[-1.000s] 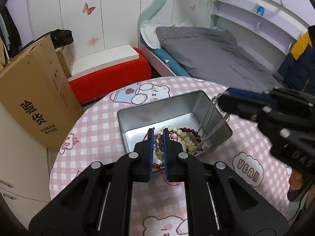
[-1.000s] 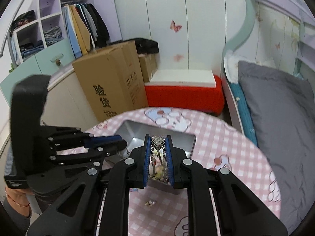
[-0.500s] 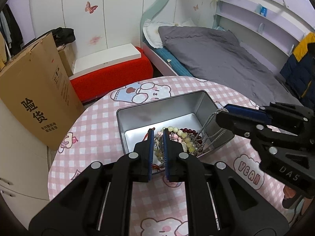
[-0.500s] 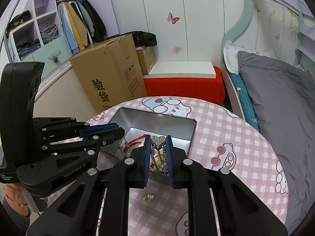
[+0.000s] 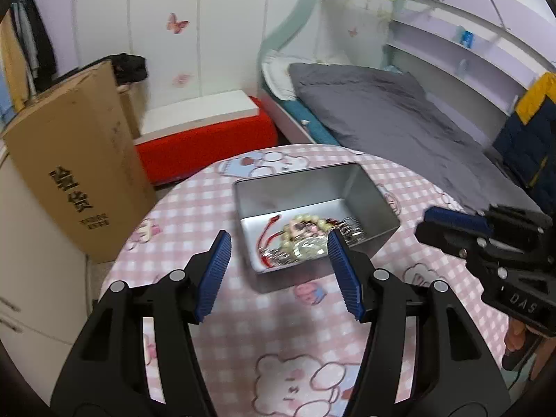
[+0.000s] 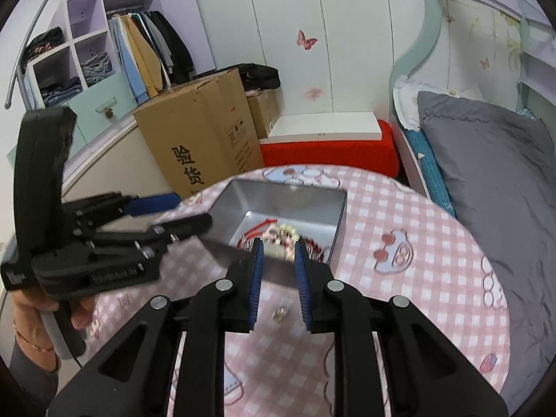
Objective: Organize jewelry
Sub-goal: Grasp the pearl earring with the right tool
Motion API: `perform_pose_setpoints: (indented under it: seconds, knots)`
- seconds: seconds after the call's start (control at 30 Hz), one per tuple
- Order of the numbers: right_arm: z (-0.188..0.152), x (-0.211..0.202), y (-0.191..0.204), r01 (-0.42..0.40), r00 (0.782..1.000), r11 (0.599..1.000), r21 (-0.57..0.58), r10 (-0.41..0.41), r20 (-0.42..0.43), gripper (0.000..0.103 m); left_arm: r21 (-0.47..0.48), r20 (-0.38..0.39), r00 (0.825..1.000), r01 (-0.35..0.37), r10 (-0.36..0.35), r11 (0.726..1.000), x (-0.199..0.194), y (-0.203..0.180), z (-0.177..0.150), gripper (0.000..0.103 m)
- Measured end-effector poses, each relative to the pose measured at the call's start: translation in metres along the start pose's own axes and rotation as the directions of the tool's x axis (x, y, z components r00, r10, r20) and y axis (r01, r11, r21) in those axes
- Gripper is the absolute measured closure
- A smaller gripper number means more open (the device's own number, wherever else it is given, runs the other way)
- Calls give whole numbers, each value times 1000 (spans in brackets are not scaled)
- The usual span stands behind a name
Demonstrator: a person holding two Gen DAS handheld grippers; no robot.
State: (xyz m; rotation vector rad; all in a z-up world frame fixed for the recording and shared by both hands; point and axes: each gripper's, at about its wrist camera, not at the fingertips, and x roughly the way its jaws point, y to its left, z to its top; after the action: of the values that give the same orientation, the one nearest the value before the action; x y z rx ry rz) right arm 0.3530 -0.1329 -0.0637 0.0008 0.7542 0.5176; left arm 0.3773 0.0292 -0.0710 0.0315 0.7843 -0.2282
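A silver metal tin stands on the round pink checked table. Inside lies a heap of jewelry: bead bracelets, silver chains and a red cord. My left gripper is wide open and empty, just short of the tin's near wall. My right gripper is open and empty, at the tin's near edge; it also shows in the left wrist view. A small earring lies on the cloth between the right gripper's fingers.
A cardboard box stands beyond the table's left side. A red bench and a bed with grey bedding lie behind. The left gripper's body hangs over the table's left edge.
Both grippers have opened. The silver chain and the bracelet they held now lie in the tin. Both grippers have drawn back from the tin.
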Motion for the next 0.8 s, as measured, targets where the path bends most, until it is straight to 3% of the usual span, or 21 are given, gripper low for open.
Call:
perform_pose_setpoints:
  seconds: [0.2,0.43,0.7,0.8]
  knots:
    - [-32,12,11,11,999,1000,-7,-11,-46,72,-27,12,999,-29,30,999,-12,14,-20,45]
    - [-55,52,24,60,991,998,-33,-63,-122,66,-99,-14,1000,-28,27,995,-2,35,-25,45]
    - [-58,79,24,131,978,988,-80,-142,-151,66,-126,-31,999,-22,18,992,13,43,-24,45]
    - [-57,80,23,126,979,987,-97,-140,-151,75,-133,-35,999,-21,16,991,17,44,-24,45]
